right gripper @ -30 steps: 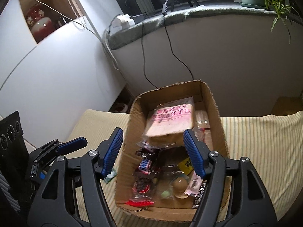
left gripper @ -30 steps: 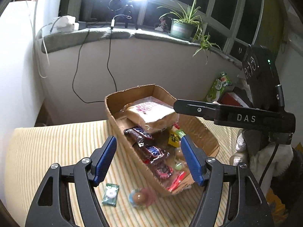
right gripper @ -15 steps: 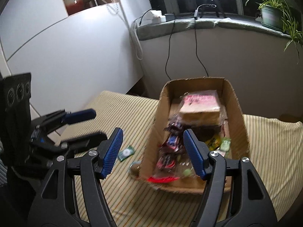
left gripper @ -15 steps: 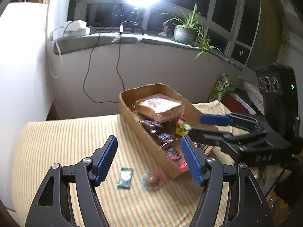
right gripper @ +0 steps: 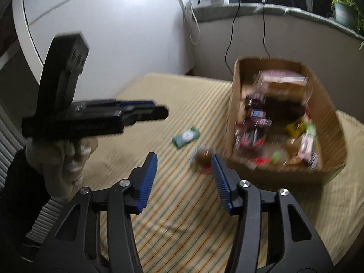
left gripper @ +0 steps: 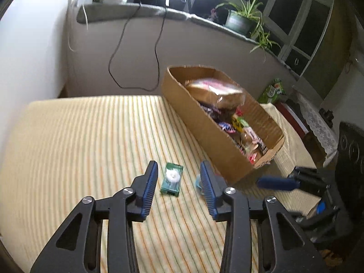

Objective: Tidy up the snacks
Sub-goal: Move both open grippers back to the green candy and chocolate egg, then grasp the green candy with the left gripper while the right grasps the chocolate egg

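We find no writing we can read with any confidence — the wrappers in the cardboard box are too small or blurred, and the right wrist view is smeared by motion.

The green packet lies flat on the striped cloth, outside the box and just beside its near corner. It is a small rectangle with a white round patch in the middle of its face. In the left wrist view its long axis runs away from us, nearly in line with the fingers; in the right wrist view it lies slanted, well ahead of the fingers.

Our left gripper points down at the cloth with its jaws closing. The packet sits in the gap between the blue pads, toward the left one, and neither pad touches it — nothing is gripped.

A round brown sweet in a clear wrapper lies right of the packet, close against the box wall. In the left view it is mostly hidden behind the right-hand finger.

Our right gripper is also closing, with only bare cloth between its pads; the sweet lies just past the right fingertip.

The box stands on the cloth, its long axis running away toward the wall, filled with mixed wrapped snacks and a bagged loaf at the far end.
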`<state>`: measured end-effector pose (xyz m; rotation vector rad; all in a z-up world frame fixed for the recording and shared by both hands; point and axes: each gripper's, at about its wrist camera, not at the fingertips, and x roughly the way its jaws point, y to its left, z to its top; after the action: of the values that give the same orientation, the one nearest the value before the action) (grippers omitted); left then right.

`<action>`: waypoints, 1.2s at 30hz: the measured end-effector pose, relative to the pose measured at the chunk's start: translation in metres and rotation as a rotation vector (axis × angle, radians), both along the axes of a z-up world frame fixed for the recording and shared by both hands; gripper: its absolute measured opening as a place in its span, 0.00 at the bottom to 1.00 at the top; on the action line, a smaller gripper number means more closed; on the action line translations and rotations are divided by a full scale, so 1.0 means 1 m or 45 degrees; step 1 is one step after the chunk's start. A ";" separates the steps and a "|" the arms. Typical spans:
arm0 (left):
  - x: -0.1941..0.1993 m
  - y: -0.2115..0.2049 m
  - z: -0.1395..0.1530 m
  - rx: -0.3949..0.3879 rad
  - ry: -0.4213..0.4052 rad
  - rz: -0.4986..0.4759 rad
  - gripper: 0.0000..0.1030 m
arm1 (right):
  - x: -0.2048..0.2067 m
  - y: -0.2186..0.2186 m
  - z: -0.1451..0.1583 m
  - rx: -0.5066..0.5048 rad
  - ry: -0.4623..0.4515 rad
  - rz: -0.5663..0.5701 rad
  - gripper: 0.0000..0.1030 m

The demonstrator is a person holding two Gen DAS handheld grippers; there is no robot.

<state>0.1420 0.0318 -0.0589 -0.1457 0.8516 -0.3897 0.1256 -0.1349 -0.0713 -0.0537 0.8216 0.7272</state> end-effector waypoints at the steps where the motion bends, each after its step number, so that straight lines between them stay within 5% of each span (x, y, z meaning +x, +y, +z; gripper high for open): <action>1: 0.001 -0.003 -0.003 0.006 0.009 -0.016 0.32 | 0.000 0.002 -0.005 -0.013 0.013 0.001 0.44; 14: 0.019 -0.010 -0.028 0.090 0.071 -0.111 0.29 | 0.012 0.012 -0.039 -0.058 0.125 -0.150 0.40; 25: 0.017 -0.028 -0.046 0.305 0.040 -0.247 0.29 | 0.012 0.033 -0.054 -0.065 0.130 -0.349 0.40; 31: 0.019 -0.023 -0.048 0.318 0.009 -0.248 0.23 | 0.014 0.037 -0.056 -0.067 0.117 -0.440 0.40; 36: 0.023 -0.009 -0.051 0.236 0.001 -0.232 0.23 | 0.019 0.042 -0.057 -0.068 0.116 -0.479 0.40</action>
<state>0.1649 0.0226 -0.1095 0.1044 0.9002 -0.4786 0.1449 -0.0932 -0.1279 0.0856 0.9066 0.3547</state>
